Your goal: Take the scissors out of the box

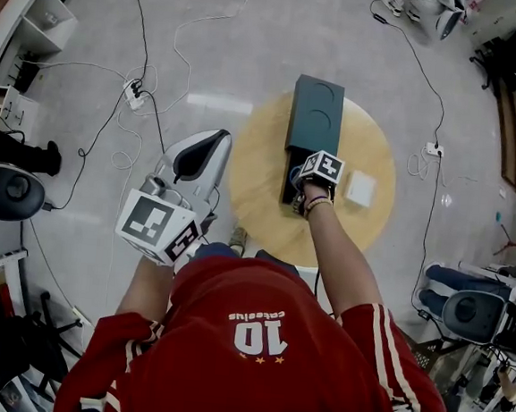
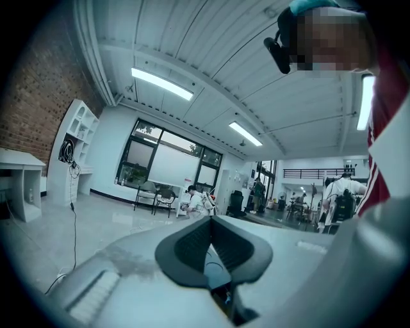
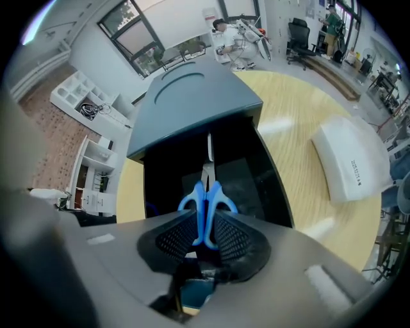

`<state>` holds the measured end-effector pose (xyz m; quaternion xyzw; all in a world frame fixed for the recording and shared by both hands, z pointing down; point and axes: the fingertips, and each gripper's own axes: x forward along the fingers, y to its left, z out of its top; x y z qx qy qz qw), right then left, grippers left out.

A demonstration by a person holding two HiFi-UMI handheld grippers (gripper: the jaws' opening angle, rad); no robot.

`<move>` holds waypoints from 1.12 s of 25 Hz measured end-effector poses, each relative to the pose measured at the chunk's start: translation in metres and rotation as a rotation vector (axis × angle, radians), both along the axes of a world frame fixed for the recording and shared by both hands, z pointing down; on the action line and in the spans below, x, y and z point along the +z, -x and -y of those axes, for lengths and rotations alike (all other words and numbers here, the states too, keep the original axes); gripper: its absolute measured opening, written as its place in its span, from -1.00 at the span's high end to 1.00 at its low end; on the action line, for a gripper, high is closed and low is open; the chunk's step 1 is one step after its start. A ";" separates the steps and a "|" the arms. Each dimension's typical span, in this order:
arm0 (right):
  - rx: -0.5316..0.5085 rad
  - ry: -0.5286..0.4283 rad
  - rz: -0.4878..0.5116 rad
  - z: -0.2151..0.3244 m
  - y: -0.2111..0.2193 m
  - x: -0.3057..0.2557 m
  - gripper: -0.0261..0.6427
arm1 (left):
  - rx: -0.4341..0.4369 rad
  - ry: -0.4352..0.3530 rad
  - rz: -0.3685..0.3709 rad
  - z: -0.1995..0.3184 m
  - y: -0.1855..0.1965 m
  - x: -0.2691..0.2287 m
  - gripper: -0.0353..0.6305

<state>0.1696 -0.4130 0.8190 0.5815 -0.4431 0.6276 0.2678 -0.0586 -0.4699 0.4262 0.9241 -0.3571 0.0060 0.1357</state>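
Note:
A dark green box lies on the round wooden table, its near end open. In the right gripper view the box opens toward me, and blue-handled scissors lie in its dark interior with the blades pointing inward. My right gripper points steeply down at the opening, and its pads press on the two blue handle loops. In the head view it sits at the box's near end. My left gripper hangs off the table's left side, over the floor; its jaws meet with nothing between them.
A small white packet lies on the table right of the box, also visible in the right gripper view. Cables and a power strip run over the grey floor to the left. Chairs and shelves stand at the room's edges.

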 end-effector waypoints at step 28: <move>-0.063 -0.178 0.117 -0.058 -0.004 -0.059 0.67 | 0.012 -0.062 0.007 -0.086 -0.023 -0.028 0.88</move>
